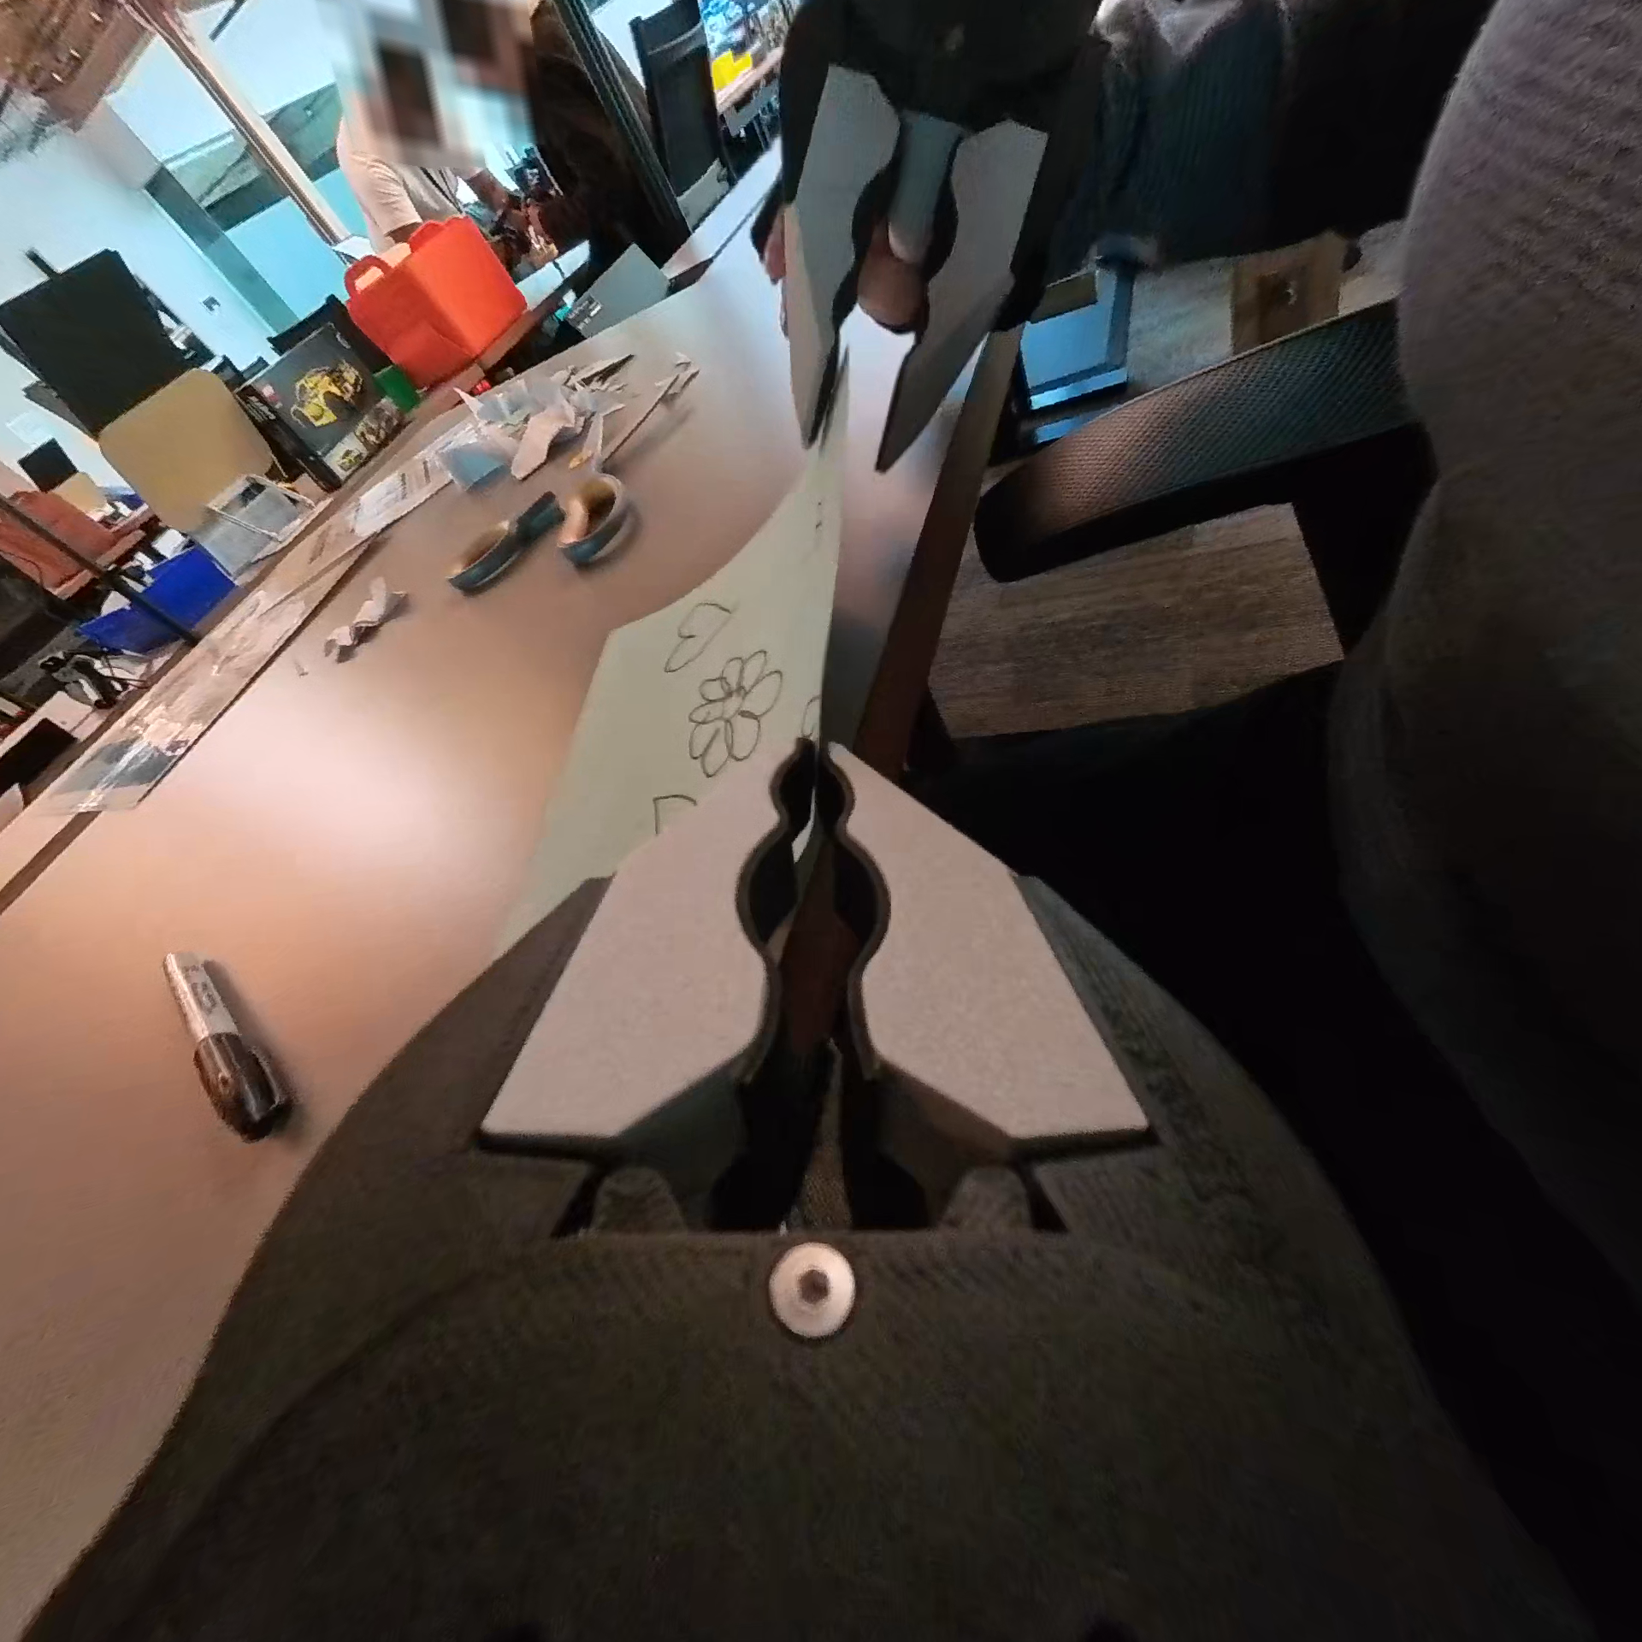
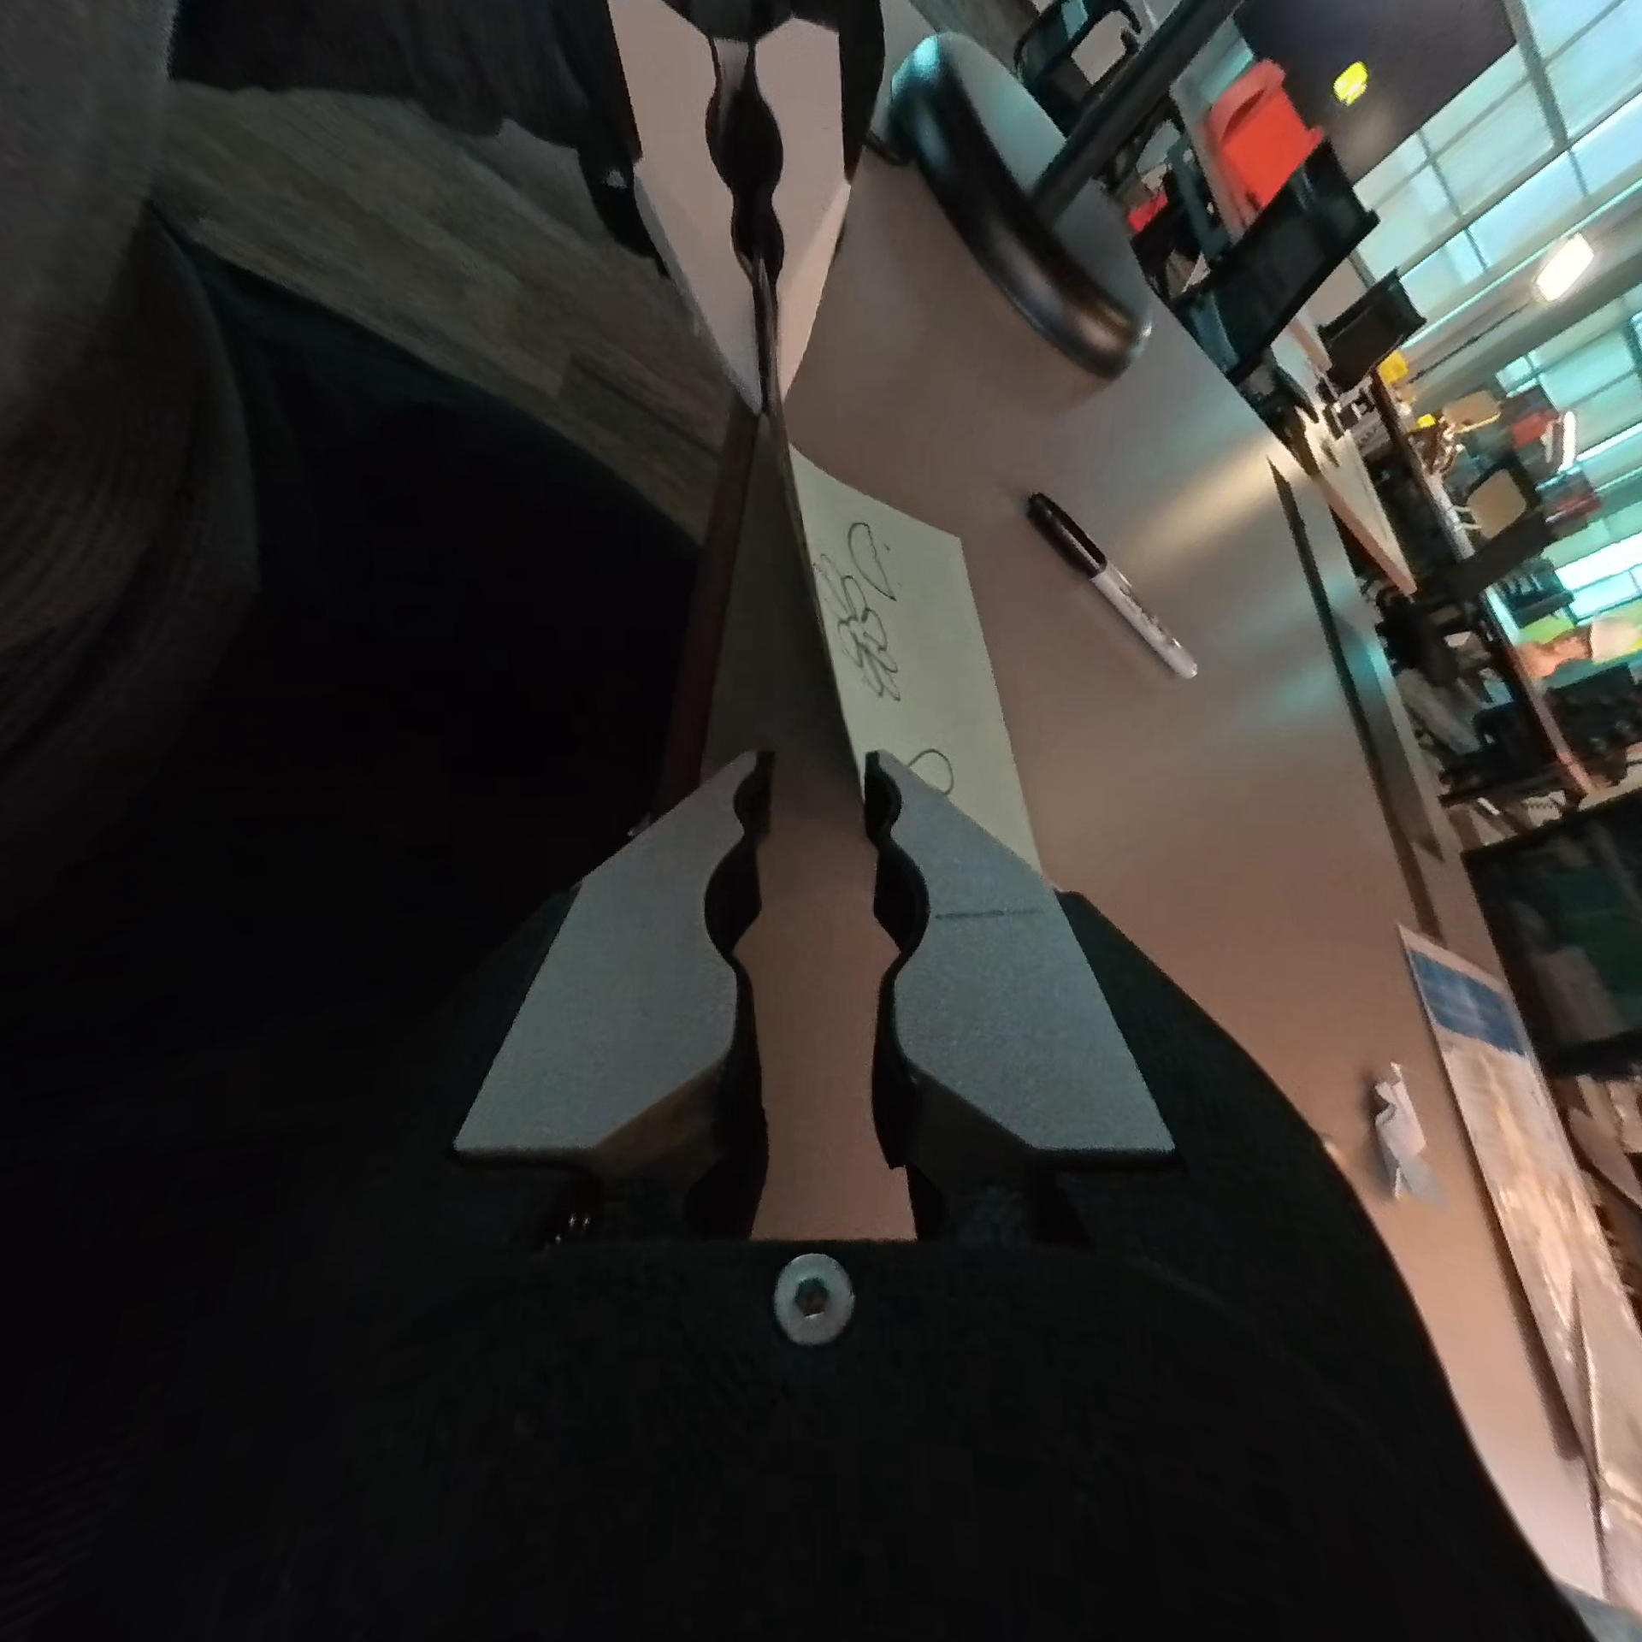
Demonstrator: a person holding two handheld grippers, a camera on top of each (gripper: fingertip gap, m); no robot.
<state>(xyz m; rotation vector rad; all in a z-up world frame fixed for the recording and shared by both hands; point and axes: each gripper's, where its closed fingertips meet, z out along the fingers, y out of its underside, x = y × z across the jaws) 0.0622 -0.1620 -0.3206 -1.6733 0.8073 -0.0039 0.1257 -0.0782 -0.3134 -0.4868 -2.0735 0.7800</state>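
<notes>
Left hand-held gripper (image 1: 816,766): fingertips pinched together on lifted edge of white paper sheet (image 1: 711,675) with flower doodles, at near edge of surface (image 1: 311,800). Right hand-held gripper (image 2: 816,766): fingers held apart around sheet's other end, not pressed. Black marker (image 1: 227,1048) seen lying beside sheet.

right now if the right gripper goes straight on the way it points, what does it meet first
Probably the lifted edge of the white sheet of paper with black flower drawings, which stands just ahead of the open right gripper. Beyond it is the left gripper. Depth is unclear.
</notes>
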